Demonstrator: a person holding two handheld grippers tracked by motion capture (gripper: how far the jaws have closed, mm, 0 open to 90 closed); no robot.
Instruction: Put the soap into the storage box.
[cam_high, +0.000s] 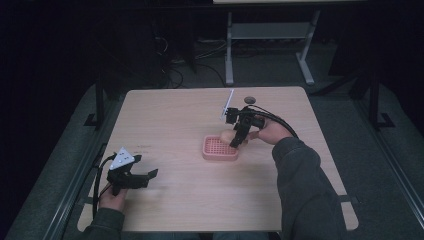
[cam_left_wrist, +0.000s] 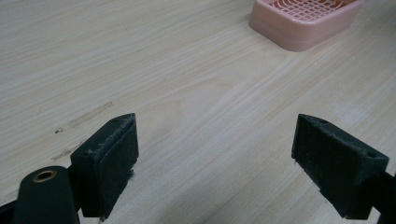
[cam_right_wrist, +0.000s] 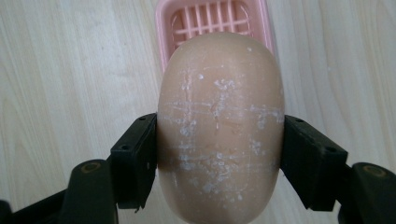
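Soap (cam_right_wrist: 219, 126) in right claw (cam_high: 239, 136) above tray (cam_high: 220, 148); left claw (cam_high: 142, 176) near table's (cam_high: 190, 200) front-left

Tan oval soap (cam_right_wrist: 220, 130) w/ white scuffs — held above pink slotted soap dish (cam_high: 220, 148), mid-table (cam_high: 165, 120)

A rectangular light-wood table (cam_high: 175, 120) carries one pink plastic slatted soap dish (cam_high: 220, 148), lying just below the right gripper (cam_high: 239, 139) and well ahead of the left gripper (cam_high: 142, 176).
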